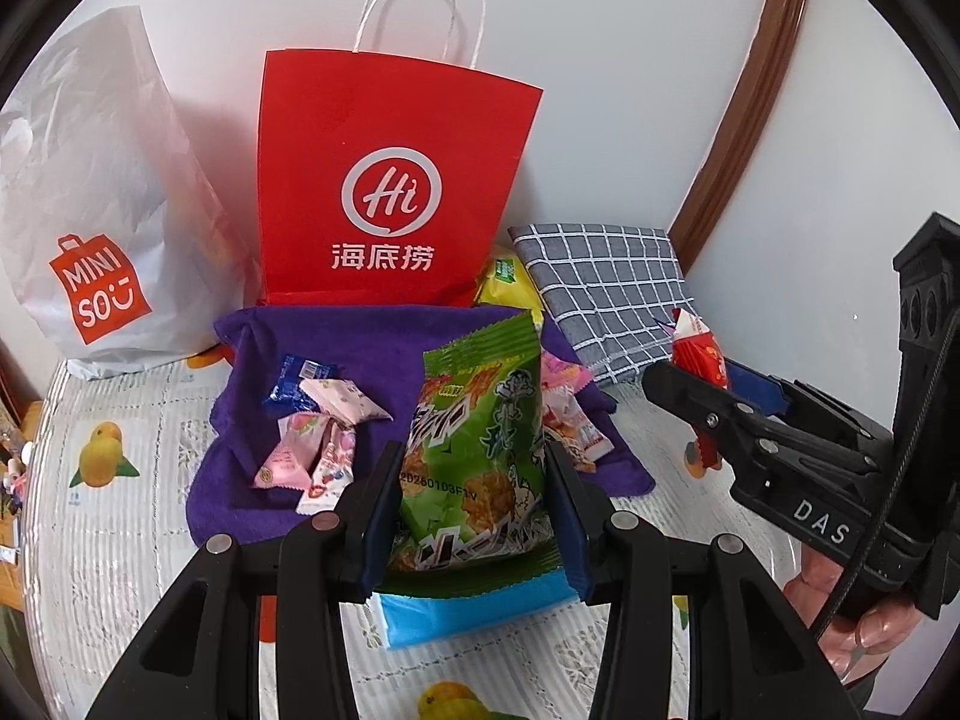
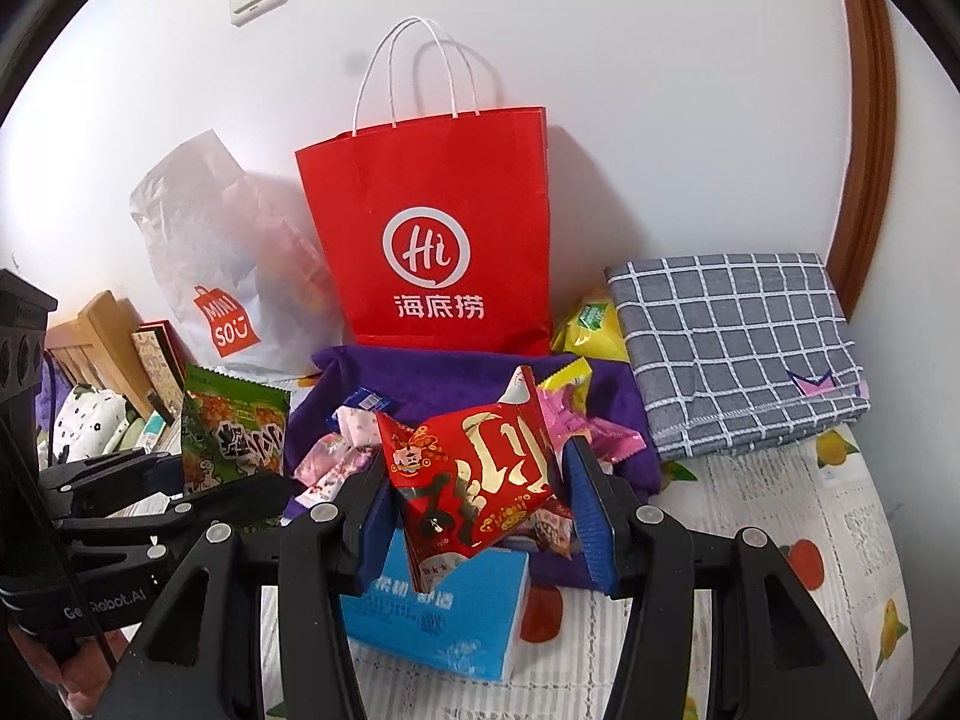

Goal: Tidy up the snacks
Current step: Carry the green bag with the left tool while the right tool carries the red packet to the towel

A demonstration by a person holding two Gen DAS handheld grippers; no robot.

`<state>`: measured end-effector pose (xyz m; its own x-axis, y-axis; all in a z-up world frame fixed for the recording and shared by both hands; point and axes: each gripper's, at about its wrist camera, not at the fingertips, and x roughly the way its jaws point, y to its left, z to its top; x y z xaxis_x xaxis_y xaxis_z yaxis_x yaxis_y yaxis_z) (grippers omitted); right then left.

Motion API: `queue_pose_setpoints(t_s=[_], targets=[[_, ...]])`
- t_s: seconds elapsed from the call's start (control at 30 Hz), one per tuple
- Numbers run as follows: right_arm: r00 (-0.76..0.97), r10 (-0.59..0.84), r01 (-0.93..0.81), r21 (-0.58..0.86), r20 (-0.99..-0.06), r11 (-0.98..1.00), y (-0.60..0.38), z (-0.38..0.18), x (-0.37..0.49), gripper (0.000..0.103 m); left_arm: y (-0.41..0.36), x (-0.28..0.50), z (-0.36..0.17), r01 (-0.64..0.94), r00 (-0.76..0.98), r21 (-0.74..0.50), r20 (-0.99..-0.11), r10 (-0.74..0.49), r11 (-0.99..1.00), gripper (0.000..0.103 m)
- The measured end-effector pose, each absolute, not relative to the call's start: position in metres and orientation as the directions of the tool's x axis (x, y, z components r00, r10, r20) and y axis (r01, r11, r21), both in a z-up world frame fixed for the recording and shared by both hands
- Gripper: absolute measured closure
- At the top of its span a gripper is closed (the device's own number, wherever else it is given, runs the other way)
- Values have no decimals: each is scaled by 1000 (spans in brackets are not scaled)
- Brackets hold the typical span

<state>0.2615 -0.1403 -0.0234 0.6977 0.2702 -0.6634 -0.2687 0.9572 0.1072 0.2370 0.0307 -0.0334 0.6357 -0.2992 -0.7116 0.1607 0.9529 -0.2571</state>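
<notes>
My left gripper (image 1: 474,510) is shut on a green snack packet (image 1: 477,450) and holds it upright above the table; the packet also shows in the right wrist view (image 2: 234,438). My right gripper (image 2: 480,516) is shut on a red snack packet (image 2: 474,480), seen from the side in the left wrist view (image 1: 699,351). Several small wrapped candies (image 1: 318,438) lie on a purple towel (image 1: 384,336). A red paper bag (image 1: 390,180) stands behind the towel against the wall, also in the right wrist view (image 2: 438,228).
A white Miniso plastic bag (image 1: 90,210) leans at the left. A folded grey checked cloth (image 1: 606,288) lies at the right, with a yellow packet (image 1: 510,288) beside it. A blue tissue pack (image 2: 444,618) lies below the grippers. The table has a fruit-print cover (image 1: 120,510).
</notes>
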Motion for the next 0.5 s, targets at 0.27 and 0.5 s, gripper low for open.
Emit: queue_pose_setpoints(t_s=[0.27, 0.5], targets=[[697, 279, -271, 117, -660, 955, -142, -20, 294, 51, 51, 254, -35, 119, 648, -238, -717, -257, 964, 60], [685, 304, -262, 165, -662, 951, -149, -21, 326, 51, 76, 275, -42, 57, 647, -261, -725, -235, 964, 60]])
